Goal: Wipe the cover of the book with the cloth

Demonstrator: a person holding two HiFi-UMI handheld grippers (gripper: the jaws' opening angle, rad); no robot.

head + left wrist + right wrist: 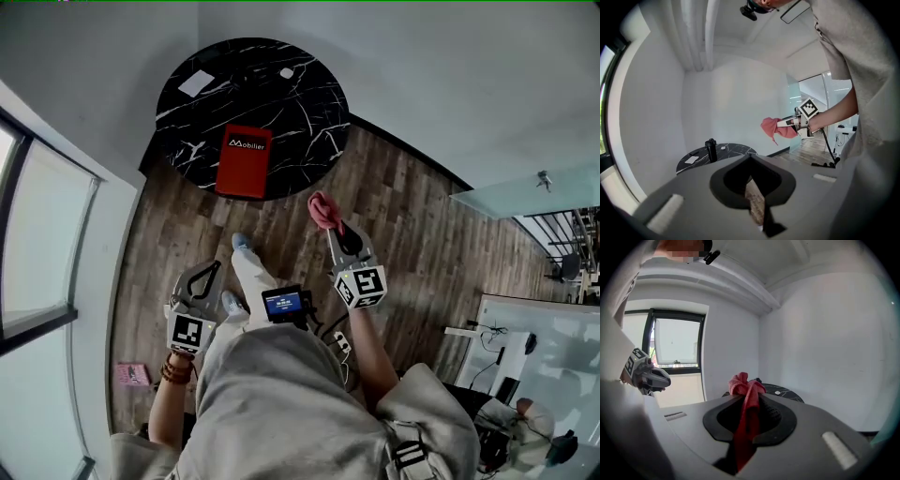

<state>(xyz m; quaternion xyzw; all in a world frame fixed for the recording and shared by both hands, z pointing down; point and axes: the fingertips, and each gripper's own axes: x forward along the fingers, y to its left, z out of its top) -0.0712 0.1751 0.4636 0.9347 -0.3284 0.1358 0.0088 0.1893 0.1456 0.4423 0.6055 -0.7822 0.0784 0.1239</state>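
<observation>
Window glass [37,244] ran down the far left edge of the head view, w/ a white wall strip beside it & a small pink item [131,375] flat on the plank floor [412,216] close to that wall. Next over, the left gripper [212,272] hung low beside the person's leg, well short of the table, jaws pressed together w/ nothing btwn them. The left gripper view showed only a thin seam at the tips. A round black marble table [319,103] stood ahead, backed into the wall corner. The red book [244,161] lay flat on its near-left part, cover up, short near edge right at the table rim. Couldn't tell if it overhung. The book sat well apart from both grippers. A white card [197,83] lay nr the far-left rim & a small white bit [287,72] nr the far rim. In the left gripper view a black bottle [710,150] stood upright on the top. The right half of the top was bare. Open planks lay btwn the person's shoe [242,242] & the table. The pink-red cloth [323,208] was bunched in the air over the floor, just off the near-right rim & not touching the book. The right gripper [335,228] pinched it, jaws clamped on the fabric, w/ a tail trailing back thru them in the right gripper view. At far right a glass partition [506,202] edged the floor.
</observation>
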